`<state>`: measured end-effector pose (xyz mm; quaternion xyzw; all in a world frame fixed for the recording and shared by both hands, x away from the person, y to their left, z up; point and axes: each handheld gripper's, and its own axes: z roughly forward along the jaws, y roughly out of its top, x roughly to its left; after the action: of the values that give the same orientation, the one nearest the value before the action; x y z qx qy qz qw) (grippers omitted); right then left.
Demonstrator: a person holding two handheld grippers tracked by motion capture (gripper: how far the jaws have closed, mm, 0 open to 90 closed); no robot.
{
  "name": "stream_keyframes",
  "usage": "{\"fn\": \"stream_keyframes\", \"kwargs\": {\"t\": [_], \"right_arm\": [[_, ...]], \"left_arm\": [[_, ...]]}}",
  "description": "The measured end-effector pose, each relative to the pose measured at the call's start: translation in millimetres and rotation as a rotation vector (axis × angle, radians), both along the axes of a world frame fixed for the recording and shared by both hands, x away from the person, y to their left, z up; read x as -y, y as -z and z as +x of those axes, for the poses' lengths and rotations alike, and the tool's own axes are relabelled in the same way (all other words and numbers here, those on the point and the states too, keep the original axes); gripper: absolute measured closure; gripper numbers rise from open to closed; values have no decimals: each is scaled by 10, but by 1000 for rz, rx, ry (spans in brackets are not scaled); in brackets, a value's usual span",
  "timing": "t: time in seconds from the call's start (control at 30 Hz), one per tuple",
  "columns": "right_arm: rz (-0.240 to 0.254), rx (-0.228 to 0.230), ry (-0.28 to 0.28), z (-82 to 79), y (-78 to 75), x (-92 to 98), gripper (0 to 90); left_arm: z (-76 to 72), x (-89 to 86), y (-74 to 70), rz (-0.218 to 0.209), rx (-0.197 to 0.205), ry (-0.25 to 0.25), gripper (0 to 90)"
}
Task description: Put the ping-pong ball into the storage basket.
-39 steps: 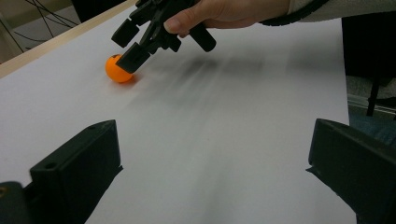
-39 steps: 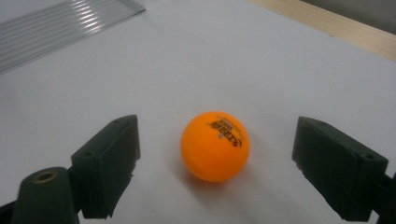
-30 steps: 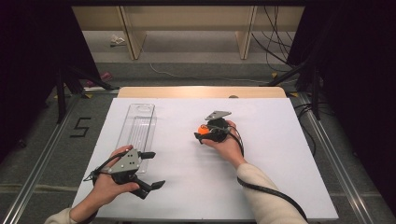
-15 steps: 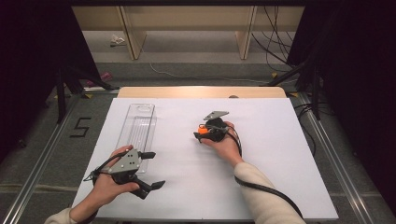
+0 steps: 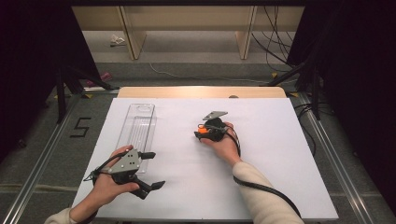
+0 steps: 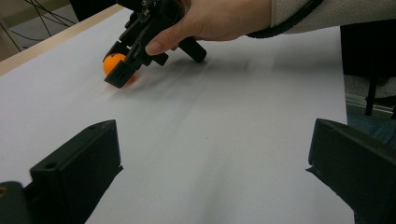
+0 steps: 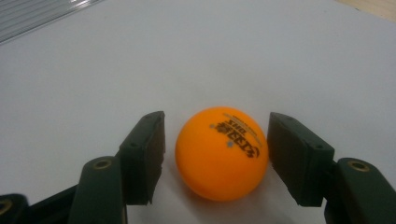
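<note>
Closing in, the right claw (image 7: 216,158) has its jaws either side of the orange ball (image 7: 221,153), narrow gaps left on both sides, not yet pinching. Ball sits on the white desk (image 5: 261,163), mid-desk. Left claw (image 5: 152,170) rests wide and empty, near the clear tray (image 5: 138,128).

A white-topped table (image 5: 280,186) carries an orange ping-pong ball (image 5: 201,131) near its middle, with a clear plastic tray (image 5: 138,128) lying well left of the ball.
</note>
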<state>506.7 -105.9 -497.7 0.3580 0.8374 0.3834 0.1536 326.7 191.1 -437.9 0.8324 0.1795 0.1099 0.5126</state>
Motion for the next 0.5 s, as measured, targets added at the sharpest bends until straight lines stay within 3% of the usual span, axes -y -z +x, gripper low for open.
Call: {"fn": "stream_keyframes", "kwargs": {"t": [0.5], "right_arm": [[7, -6, 1, 10, 6, 25, 510]], "left_arm": [[-2, 3, 2, 1, 0, 2, 20]]}}
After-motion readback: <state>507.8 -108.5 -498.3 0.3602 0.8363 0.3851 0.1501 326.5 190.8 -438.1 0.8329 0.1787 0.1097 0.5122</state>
